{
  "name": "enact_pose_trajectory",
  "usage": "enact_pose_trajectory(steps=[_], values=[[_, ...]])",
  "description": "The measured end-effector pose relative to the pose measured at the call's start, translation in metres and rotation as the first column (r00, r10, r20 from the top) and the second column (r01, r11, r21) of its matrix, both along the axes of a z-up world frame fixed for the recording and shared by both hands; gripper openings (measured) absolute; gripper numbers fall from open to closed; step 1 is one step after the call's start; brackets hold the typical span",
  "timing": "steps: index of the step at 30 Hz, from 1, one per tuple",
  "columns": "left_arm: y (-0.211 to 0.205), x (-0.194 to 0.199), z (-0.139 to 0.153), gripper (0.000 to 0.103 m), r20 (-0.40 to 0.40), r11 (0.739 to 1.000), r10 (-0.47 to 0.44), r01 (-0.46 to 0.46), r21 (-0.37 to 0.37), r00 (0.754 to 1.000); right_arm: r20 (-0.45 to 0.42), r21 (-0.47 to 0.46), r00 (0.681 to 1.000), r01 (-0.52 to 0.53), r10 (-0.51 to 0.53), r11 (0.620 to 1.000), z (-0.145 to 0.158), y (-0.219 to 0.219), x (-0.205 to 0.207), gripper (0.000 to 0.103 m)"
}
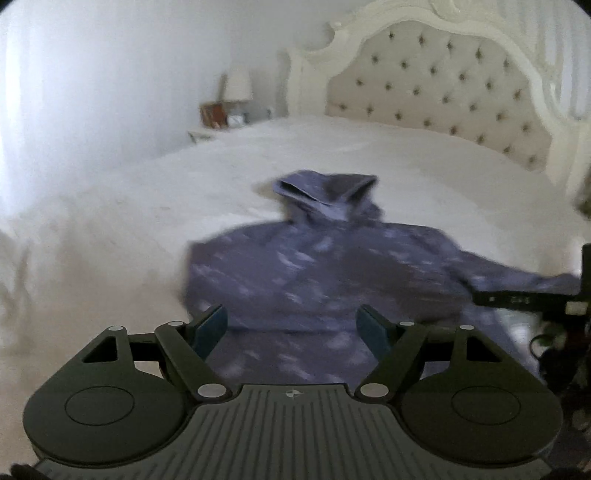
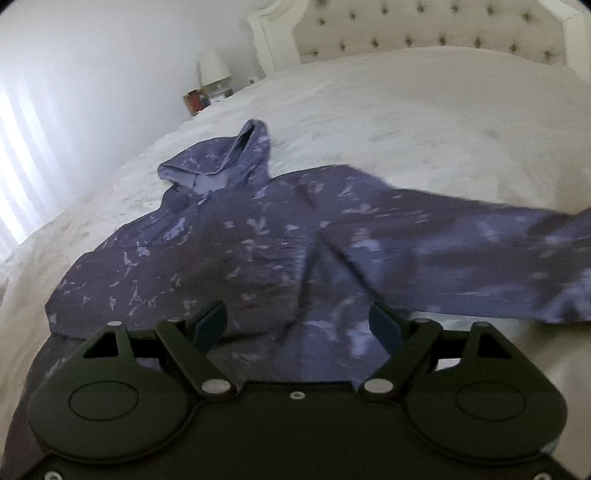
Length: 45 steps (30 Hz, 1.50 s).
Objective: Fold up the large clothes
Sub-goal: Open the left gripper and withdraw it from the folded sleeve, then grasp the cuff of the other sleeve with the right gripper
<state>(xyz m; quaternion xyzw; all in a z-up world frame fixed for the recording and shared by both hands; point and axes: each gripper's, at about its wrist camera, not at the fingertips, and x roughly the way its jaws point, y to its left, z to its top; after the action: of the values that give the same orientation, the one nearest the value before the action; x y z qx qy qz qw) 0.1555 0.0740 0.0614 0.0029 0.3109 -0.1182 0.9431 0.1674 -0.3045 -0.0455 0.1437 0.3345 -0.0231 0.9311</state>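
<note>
A purple hoodie (image 1: 314,266) (image 2: 229,251) with pale splotches lies spread on the white bed (image 1: 147,192) (image 2: 424,122). Its hood (image 1: 325,192) (image 2: 221,162) points toward the headboard. One sleeve (image 2: 480,251) stretches out to the right. My left gripper (image 1: 291,325) hovers open over the hoodie's near part, and nothing sits between its fingers. My right gripper (image 2: 297,323) is also open above the body beside that sleeve, holding nothing. The near hem is hidden under the gripper bodies.
A tufted cream headboard (image 1: 443,85) (image 2: 424,33) closes off the far end of the bed. A nightstand with a lamp (image 1: 236,88) (image 2: 212,66) stands at the far left. A black piece of the other hand-held device (image 1: 524,299) shows at the right edge.
</note>
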Motion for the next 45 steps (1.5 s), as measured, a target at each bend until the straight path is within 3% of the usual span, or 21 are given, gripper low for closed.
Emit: enact_pose_trajectory(steps=[3,8,13,17,22,26,31,32,33,35,39,45], values=[[-0.012,-0.003,-0.004,0.076,-0.059,0.998,-0.037,0.033,-0.059,0.998,-0.012,-0.014,0.999,0.031,-0.031,0.999,0.017,-0.024,-0.023,0.091],[-0.039,-0.002,-0.017,0.076,-0.065,0.997,-0.069,0.066,-0.044,0.996,-0.079,-0.027,0.988,0.128,-0.130,0.991,0.032,-0.085,-0.053,0.091],[-0.053,-0.008,-0.029,0.076,-0.077,0.997,-0.079,0.076,-0.033,0.994,-0.135,-0.028,0.951,0.278,-0.279,0.960,0.041,-0.155,-0.081,0.091],[-0.059,-0.012,-0.035,0.076,-0.100,0.996,-0.092,0.089,-0.028,0.991,-0.149,-0.065,0.901,0.403,-0.408,0.913,0.042,-0.207,-0.107,0.091],[-0.062,-0.014,-0.042,0.076,-0.114,0.996,-0.091,0.091,-0.005,0.989,-0.147,-0.143,0.800,0.564,-0.581,0.813,0.029,-0.269,-0.133,0.092],[-0.062,-0.012,-0.048,0.076,-0.132,0.996,-0.087,0.088,0.005,0.988,-0.221,-0.039,0.753,0.628,-0.619,0.778,0.000,-0.305,-0.148,0.092],[-0.062,-0.008,-0.054,0.076,-0.148,0.996,-0.079,0.083,0.022,0.986,-0.242,0.214,0.778,0.626,-0.580,0.750,-0.029,-0.320,-0.160,0.091],[-0.061,-0.007,-0.055,0.076,-0.151,0.997,-0.075,0.080,0.022,0.986,-0.233,0.235,0.788,0.614,-0.569,0.754,-0.031,-0.321,-0.159,0.078],[-0.059,-0.005,-0.057,0.076,-0.154,0.997,-0.069,0.073,0.023,0.986,-0.223,0.253,0.801,0.598,-0.555,0.761,-0.031,-0.321,-0.159,0.056],[-0.056,-0.003,-0.059,0.076,-0.163,0.998,-0.059,0.063,0.018,0.985,-0.227,0.257,0.803,0.596,-0.552,0.761,-0.027,-0.320,-0.155,0.035],[-0.048,0.003,-0.063,0.076,-0.174,0.999,-0.045,0.046,0.003,0.984,-0.181,0.183,0.809,0.586,-0.559,0.789,-0.002,-0.307,-0.145,0.031],[-0.035,0.010,-0.068,0.076,-0.180,0.999,-0.034,0.033,-0.010,0.983,-0.034,0.173,0.881,0.469,-0.471,0.866,0.067,-0.264,-0.111,0.030]])
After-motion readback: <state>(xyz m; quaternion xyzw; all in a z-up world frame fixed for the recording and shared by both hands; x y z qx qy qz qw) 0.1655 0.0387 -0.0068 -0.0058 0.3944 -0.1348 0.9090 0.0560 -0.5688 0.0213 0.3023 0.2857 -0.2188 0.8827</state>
